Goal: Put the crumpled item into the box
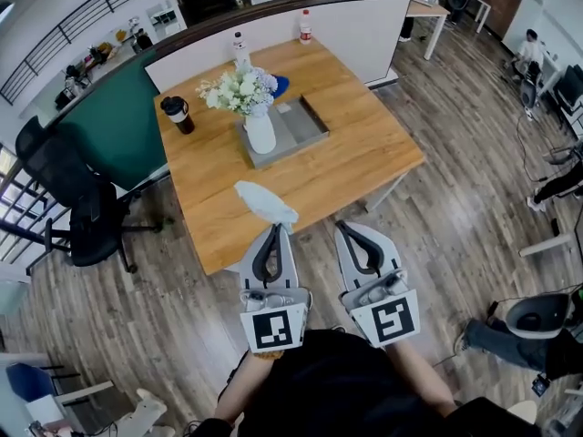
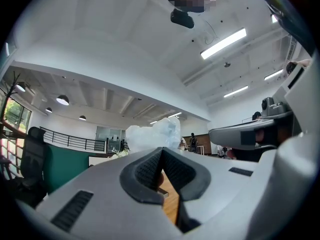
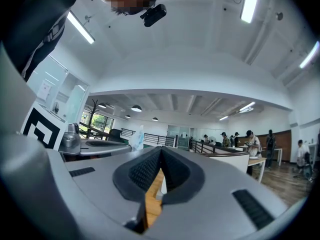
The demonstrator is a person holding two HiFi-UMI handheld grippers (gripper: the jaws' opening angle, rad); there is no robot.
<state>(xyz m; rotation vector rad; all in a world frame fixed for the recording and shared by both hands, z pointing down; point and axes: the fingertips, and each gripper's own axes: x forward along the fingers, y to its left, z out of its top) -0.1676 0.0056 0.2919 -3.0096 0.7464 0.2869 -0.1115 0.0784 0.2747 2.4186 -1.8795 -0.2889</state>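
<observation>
**A:** How far along are we getting?

**B:** We are holding the pale, crumpled, thin-sheet item [image 1: 264,202] in the left hand-held gripper [image 1: 272,229]. Its jaws are pressing together on the item's lower end. The item is sticking out past the tips, hanging over the near edge of the light wooden surface [image 1: 364,162]. We are judging the pick-up as done.

**A:** And what are we leaving undone?

**B:** The drop. The shallow grey rectangular box [image 1: 308,121] is sitting near the middle of the surface, well apart from the item and farther away. Nothing crumpled is lying in the part of it we are seeing. We are expecting to carry the item across and let go over the box.

**A:** Is the right hand-held gripper [image 3: 160,151] doing anything?

**B:** It is hanging just right of the left one, jaws fully together with nothing between them.

**A:** What are we struggling to see?

**B:** The white vase of pale flowers [image 1: 260,135] is covering the box's near-left corner, so we are not telling whether it is standing inside the box or just against it. Neither gripper view is showing the box at all. In the left gripper view the crumpled item [image 2: 152,133] is rising just beyond the jaw tips and hiding what lies ahead. We are also not telling whether it is tissue or thin plastic.
</observation>
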